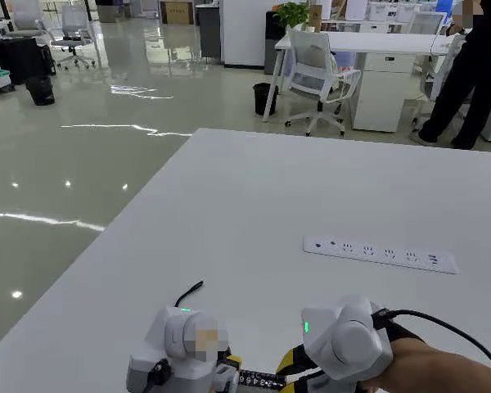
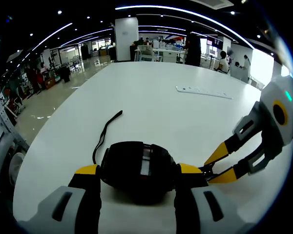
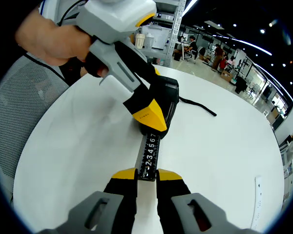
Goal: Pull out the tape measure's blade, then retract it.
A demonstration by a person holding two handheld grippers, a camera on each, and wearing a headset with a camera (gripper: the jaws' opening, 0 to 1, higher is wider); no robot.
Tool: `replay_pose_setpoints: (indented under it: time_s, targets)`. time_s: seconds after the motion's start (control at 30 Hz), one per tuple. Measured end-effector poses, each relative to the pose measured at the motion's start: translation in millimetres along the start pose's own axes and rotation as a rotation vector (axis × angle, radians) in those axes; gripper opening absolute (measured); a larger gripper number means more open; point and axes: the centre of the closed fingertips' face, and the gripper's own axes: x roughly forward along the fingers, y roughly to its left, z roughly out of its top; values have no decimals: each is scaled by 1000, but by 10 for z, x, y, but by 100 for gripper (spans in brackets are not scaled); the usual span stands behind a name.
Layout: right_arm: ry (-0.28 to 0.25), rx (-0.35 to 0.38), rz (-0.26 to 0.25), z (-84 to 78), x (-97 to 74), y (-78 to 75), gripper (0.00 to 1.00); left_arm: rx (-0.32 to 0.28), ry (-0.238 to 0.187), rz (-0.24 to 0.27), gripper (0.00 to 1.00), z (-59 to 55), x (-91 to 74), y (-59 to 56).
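1. The tape measure (image 2: 136, 163) has a rounded black case and lies on the white table (image 1: 311, 196), at 6 o'clock in the head view.
2. The left gripper (image 2: 137, 171) has its yellow-tipped fingers pressed against the two sides of the case.
3. In the right gripper view, a short stretch of blade (image 3: 149, 153), pale with black numerals, runs from the case toward 6 o'clock.
4. The right gripper (image 3: 147, 176) pinches the blade's free end between its fingers.
5. In the left gripper view, a black wrist strap (image 2: 103, 136) trails from the case toward 11 o'clock, and a white power strip (image 1: 380, 254) lies well apart at 1 o'clock.
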Motion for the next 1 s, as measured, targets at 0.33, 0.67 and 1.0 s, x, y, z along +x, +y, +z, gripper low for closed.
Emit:
replay_pose_setpoints:
  time_s: [0.33, 0.67, 1.0]
  targets:
    - [-3, 0, -5, 17, 11, -13, 14, -6, 2, -8, 56, 10, 17, 6]
    - [-3, -3, -5, 32, 15, 0, 14, -4, 4, -11, 56, 2, 4, 9]
    - [-1, -8, -5, 30, 20, -3, 14, -3, 9, -13, 56, 0, 9, 8]
